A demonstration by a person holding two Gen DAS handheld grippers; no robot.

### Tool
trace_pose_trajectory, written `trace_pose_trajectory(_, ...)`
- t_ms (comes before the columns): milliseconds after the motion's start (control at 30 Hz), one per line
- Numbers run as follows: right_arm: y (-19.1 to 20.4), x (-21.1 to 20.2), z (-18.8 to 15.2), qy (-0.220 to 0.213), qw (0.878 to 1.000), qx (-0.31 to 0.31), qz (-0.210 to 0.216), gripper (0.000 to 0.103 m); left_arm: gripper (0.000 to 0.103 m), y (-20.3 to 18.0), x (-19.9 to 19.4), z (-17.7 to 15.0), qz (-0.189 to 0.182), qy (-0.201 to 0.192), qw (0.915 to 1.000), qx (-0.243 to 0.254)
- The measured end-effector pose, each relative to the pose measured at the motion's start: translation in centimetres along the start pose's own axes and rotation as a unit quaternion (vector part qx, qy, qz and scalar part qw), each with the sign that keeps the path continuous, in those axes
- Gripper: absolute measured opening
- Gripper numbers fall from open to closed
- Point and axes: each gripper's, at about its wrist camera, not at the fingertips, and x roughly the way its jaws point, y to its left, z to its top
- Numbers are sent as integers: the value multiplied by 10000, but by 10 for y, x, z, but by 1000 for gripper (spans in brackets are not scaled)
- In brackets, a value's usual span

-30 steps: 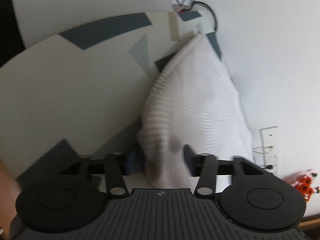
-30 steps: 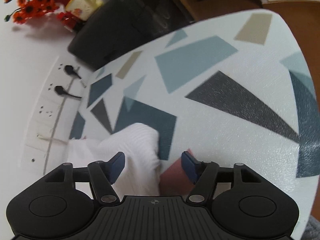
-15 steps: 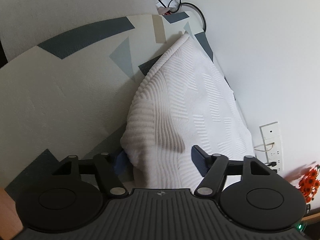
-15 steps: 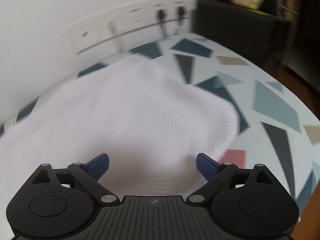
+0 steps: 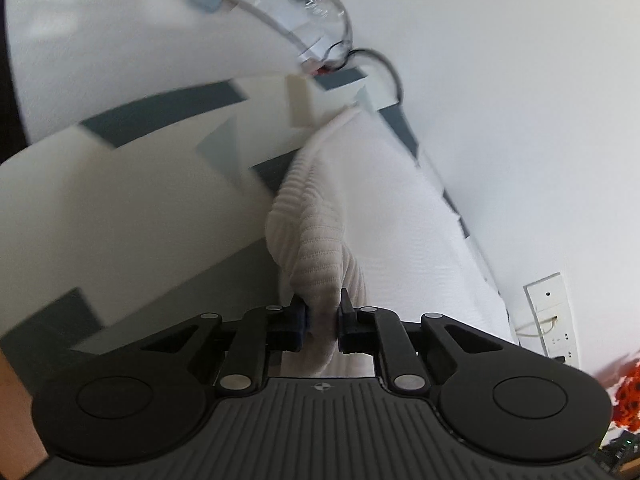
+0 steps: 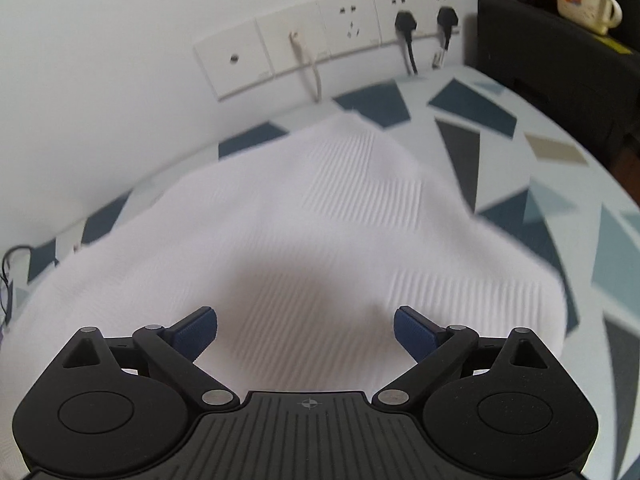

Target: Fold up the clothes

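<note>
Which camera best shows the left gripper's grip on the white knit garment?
The left wrist view: the left gripper has just closed on a bunched edge of the white knit garment. The right wrist view shows only the garment's spread body under the open right gripper.

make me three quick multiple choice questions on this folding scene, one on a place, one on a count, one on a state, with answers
1. Where does the white garment lie?
A. on a patterned table beside the wall
B. in a basket
C. on the floor

2. How many black plugs sit in the wall sockets?
A. none
B. two
C. four

3. How do the left gripper's fingers stand?
A. wide open over bare table
B. closed on a fold of the garment
C. closed on a cable

Answers:
1 A, it is spread on the geometric-print table under the sockets.
2 B, two sit side by side.
3 B, ribbed cloth is pinched between them; the right gripper is open.
</note>
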Motion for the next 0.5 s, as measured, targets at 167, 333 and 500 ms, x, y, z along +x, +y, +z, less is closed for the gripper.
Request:
trace_pose_trajectory(167, -53, -7, 46, -12, 9988, 424, 237, 96, 11, -102, 6, -15, -256, -313, 9945, 964)
trace_pose_trajectory(333, -125, -10, 79, -133, 9956, 869, 320, 96, 11, -254, 31, -87, -1027, -59, 9632, 2483)
trace_pose_trajectory(500, -209, -14, 85, -213, 9856, 1662, 236, 96, 12, -357, 75, -213, -1811, 1046, 8953, 3934)
